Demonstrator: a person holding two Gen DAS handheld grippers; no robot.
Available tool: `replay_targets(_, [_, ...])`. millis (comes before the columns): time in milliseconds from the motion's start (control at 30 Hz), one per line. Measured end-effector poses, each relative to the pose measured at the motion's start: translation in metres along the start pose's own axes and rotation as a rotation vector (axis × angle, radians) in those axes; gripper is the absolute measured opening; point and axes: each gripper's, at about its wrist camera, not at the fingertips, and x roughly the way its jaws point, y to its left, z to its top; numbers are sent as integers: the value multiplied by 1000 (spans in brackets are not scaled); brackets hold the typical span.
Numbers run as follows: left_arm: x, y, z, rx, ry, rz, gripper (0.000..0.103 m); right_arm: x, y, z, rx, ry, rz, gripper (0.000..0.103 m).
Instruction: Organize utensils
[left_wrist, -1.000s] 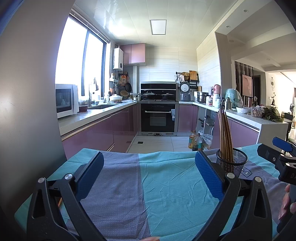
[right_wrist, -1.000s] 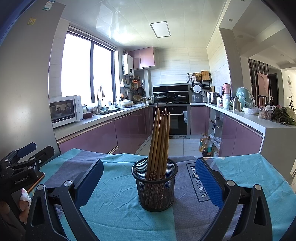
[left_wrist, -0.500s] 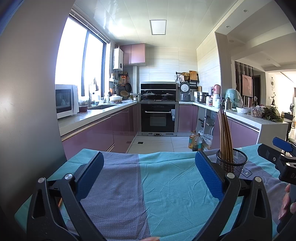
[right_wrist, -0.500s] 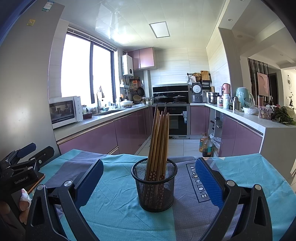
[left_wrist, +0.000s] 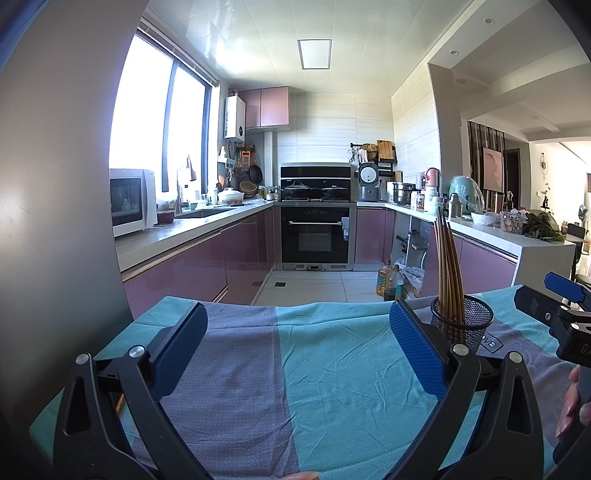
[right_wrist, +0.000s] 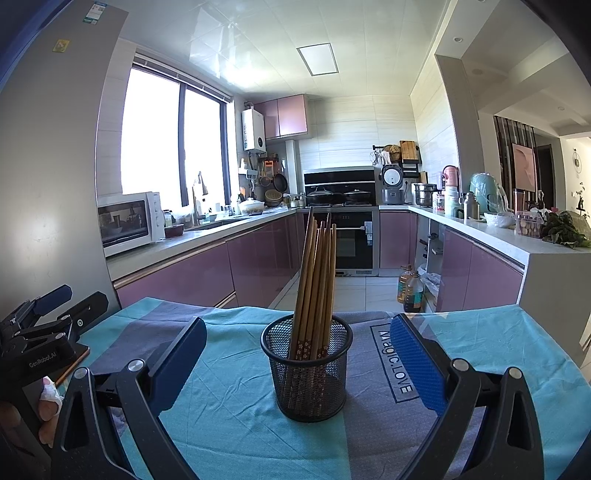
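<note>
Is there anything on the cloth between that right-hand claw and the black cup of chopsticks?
Nothing visible. The right gripper is open, and only bare tablecloth lies between its fingers and the mesh cup holding the chopsticks.

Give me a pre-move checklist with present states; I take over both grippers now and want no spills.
1. Right gripper open and empty: ok.
2. Left gripper open and empty: ok.
3. Mesh holder upright on the tablecloth: ok.
4. Chopsticks all inside the holder: ok.
5. Holder centred ahead of the right gripper: ok.
6. Utensils left to sort on the cloth: none in view; cannot tell beyond the frames.
</note>
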Motion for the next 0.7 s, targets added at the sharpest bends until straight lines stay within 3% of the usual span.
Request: replay_targets(700, [0, 0, 0, 0, -1, 0, 97, 1, 1, -1, 2, 0, -4, 96])
